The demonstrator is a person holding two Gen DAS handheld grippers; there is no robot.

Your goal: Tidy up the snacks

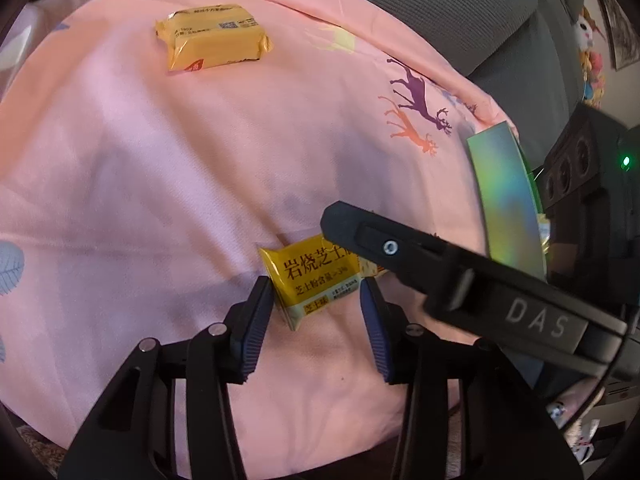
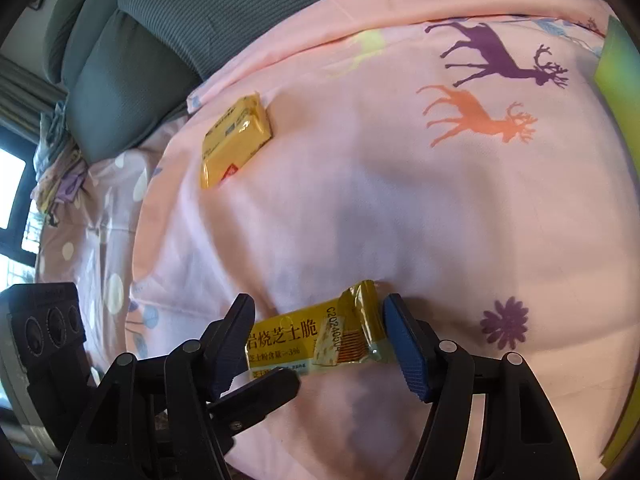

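A yellow cheese-cracker packet [image 1: 312, 280] lies on the pink deer-print sheet [image 1: 160, 168]; it also shows in the right wrist view [image 2: 320, 336]. Both grippers are around it. My left gripper [image 1: 316, 300] is open, its blue pads either side of the packet's near end. My right gripper [image 2: 320, 344] is open, its pads flanking the packet's two ends, and its finger [image 1: 400, 248] crosses over the packet in the left wrist view. A second, orange-yellow packet [image 1: 212, 36] lies farther off on the sheet, also seen in the right wrist view [image 2: 234, 140].
A shiny green holographic box [image 1: 508, 200] stands at the sheet's right edge, also in the right wrist view [image 2: 618, 80]. Grey cushions [image 2: 160, 40] lie behind the sheet. A dotted sheet [image 2: 100, 220] and a window are at the left.
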